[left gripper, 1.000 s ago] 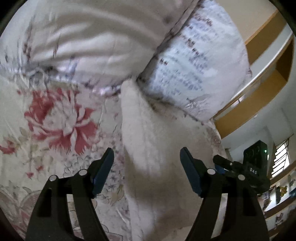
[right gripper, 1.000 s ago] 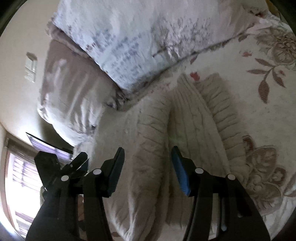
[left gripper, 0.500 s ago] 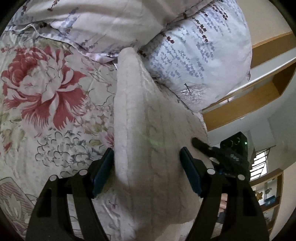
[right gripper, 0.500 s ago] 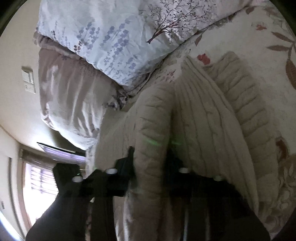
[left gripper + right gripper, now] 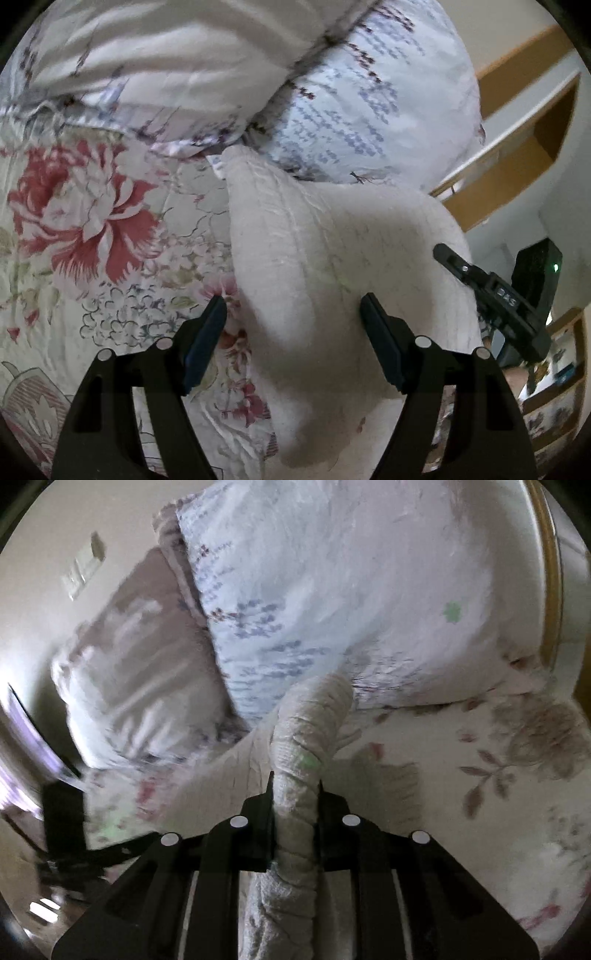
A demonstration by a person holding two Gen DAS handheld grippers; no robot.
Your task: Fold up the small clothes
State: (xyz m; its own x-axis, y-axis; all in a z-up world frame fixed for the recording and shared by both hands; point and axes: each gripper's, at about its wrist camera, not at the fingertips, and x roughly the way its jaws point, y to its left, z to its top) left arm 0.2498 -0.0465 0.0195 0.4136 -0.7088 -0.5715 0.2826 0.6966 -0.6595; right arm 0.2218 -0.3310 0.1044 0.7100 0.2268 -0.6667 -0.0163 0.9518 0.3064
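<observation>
A cream cable-knit sweater (image 5: 325,258) lies on a floral bedspread (image 5: 92,229), partly lifted. My left gripper (image 5: 293,317) is open, its blue-padded fingers on either side of the sweater's raised fold, not closed on it. My right gripper (image 5: 295,786) is shut on a bunched ridge of the same sweater (image 5: 306,738) and holds it up off the bed. The right gripper's black body (image 5: 509,302) shows at the right edge of the left wrist view, beyond the sweater.
Two pillows, one striped (image 5: 166,66) and one with lavender print (image 5: 369,103), lie just behind the sweater. A wooden headboard shelf (image 5: 517,129) stands at the right. The bedspread (image 5: 480,794) extends to the right of the sweater.
My right gripper has closed on the sweater's fold and lifted it, swinging toward the pillows. My left gripper stays open around the fold as the fabric rises.
</observation>
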